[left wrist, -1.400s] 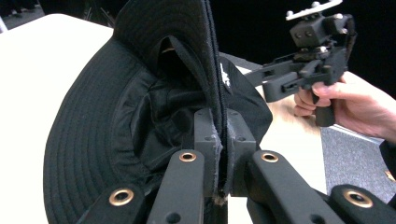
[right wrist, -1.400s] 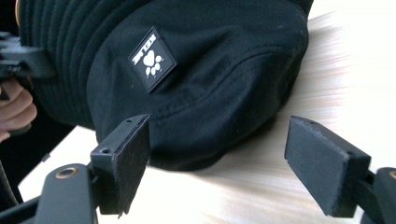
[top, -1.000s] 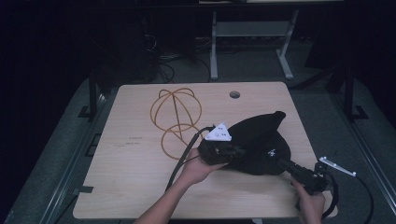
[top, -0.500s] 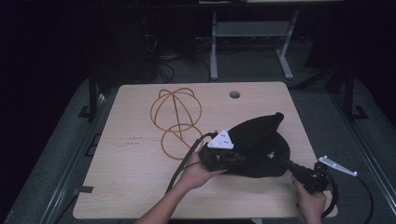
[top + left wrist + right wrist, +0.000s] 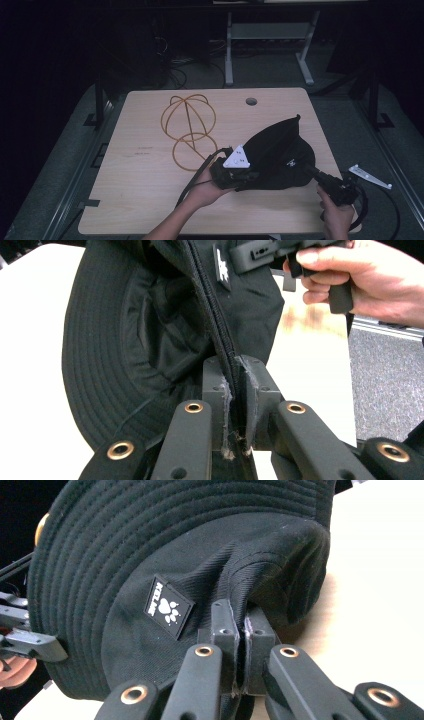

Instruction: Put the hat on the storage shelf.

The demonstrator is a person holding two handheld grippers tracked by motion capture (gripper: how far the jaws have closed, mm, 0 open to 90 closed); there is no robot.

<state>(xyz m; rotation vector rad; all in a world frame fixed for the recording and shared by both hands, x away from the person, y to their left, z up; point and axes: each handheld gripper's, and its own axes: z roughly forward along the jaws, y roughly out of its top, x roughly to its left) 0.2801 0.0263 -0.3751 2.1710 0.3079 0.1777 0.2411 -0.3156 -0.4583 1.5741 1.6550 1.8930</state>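
Fingers of both grippers are pressed together on one black bucket hat [image 5: 280, 152], each pair pinching a fold of fabric. In the left gripper view, the left gripper [image 5: 235, 390] clamps the stitched brim edge between its pads, with no visible gap beyond the cloth thickness. In the right gripper view, the right gripper [image 5: 240, 630] clamps a pleat of the crown just beside a small paw-print label [image 5: 169, 606].

Compared with one second ago, the hat sits at nearly the same spot on the right half of the tabletop [image 5: 140, 200], and the left gripper has shifted slightly toward the near edge, drawing the hat's left side lower; the grips on both sides are unchanged.

Count: one hat, one orange wire hat stand [image 5: 189, 127], two grippers, two hands.

In the high view, the hat is held between the left gripper [image 5: 235, 172] at its left side and the right gripper [image 5: 320, 177] at its right side, near the tabletop's right edge. The wire stand lies well apart from the hat, toward the tabletop's middle. A round cable hole [image 5: 251, 101] lies near the far edge.
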